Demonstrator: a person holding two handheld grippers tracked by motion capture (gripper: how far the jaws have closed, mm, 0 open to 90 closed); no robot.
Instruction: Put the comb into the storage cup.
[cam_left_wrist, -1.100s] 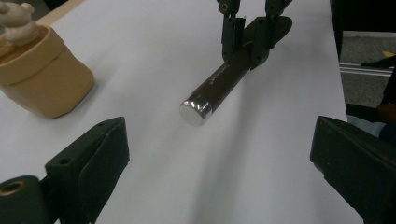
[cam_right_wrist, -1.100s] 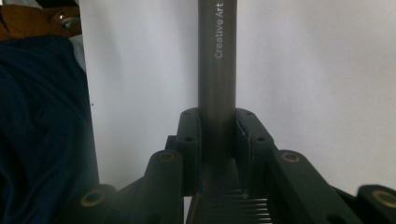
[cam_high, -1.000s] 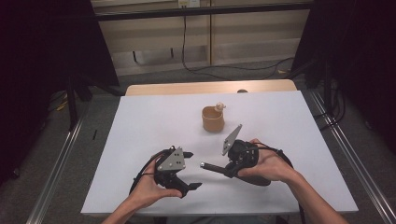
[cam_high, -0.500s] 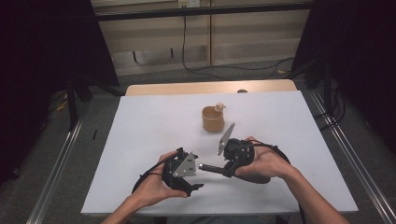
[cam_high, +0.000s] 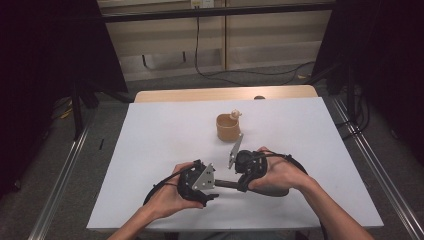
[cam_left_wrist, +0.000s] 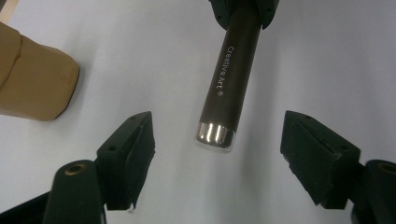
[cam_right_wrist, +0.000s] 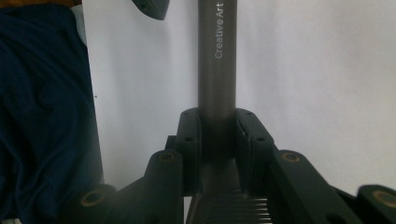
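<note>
Dark marker pen (cam_left_wrist: 227, 79) marked "Creative Art", held level just above the white table (cam_high: 150, 150), between the two hands. Clamped at one end in the right tongs (cam_right_wrist: 218, 133), jaws shut tight on the barrel. Silver-tipped end poking into the gap of the left tongs (cam_left_wrist: 219, 154), jaws spread wide, one on each side, touching nothing. Looks like a handover or a cap pull in hand, with the grab itself not yet made. Next move, at a guess: slide the left tongs a touch further over the silver end, square up, then close; pen slightly off-centre toward the left jaw, so some care needed there.

High view: both hands near the table's front edge, brown cup (cam_high: 227, 127) well beyond them with something pale at its rim. Left gripper view: lettering, shiny tip, a corner of the cup. Right gripper view: the firm clamp up close, plus dark blue cloth (cam_right_wrist: 44, 93) alongside.
</note>
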